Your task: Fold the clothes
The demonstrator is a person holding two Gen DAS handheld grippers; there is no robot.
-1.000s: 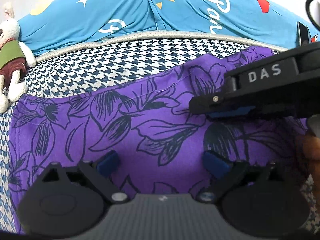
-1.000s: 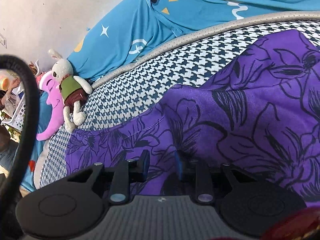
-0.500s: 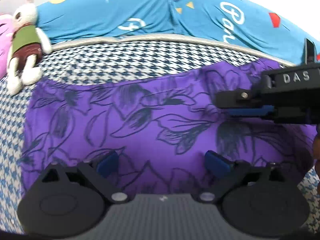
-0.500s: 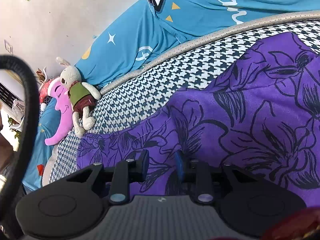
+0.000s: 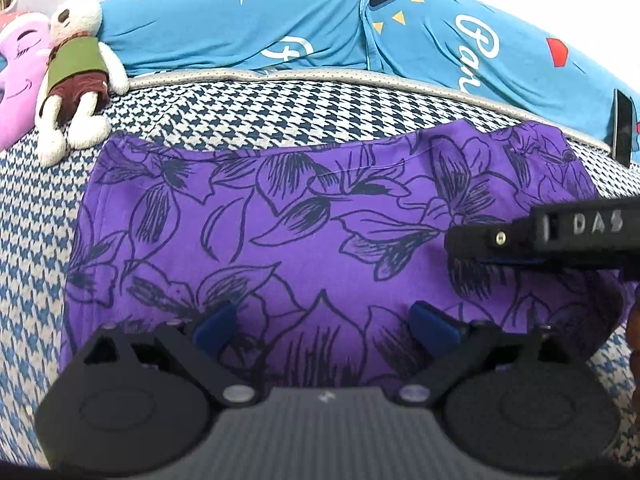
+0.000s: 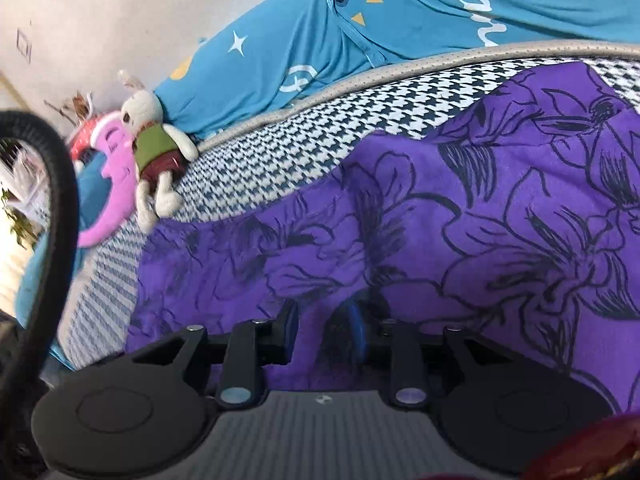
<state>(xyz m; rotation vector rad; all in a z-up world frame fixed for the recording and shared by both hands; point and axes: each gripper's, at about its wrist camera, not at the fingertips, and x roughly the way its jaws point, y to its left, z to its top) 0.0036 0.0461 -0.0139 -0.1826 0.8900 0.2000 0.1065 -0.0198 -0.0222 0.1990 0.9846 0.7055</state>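
Observation:
A purple garment [image 5: 280, 232] with dark flower outlines lies spread flat on a houndstooth cover [image 5: 280, 108]. My left gripper [image 5: 324, 326] hovers open over the garment's near edge, its blue pads wide apart with nothing between them. My right gripper [image 5: 472, 246] reaches in from the right in the left wrist view, its fingers lying flat on the cloth. In the right wrist view the purple garment [image 6: 500, 220] rises in a fold, and the right gripper [image 6: 324, 322] is shut on a bunch of it.
A stuffed rabbit [image 5: 76, 76] and a pink plush [image 5: 20, 76] lie at the far left of the cover. Blue printed bedding [image 5: 280, 24] runs along the back. A dark phone-like object [image 5: 622, 128] leans at the right. A black cable [image 6: 60, 184] loops at the right wrist view's left.
The right gripper has drawn away to the right with the cloth in it, and the garment now lies wider and flatter. Both views have shifted, bringing the rabbit further into frame.

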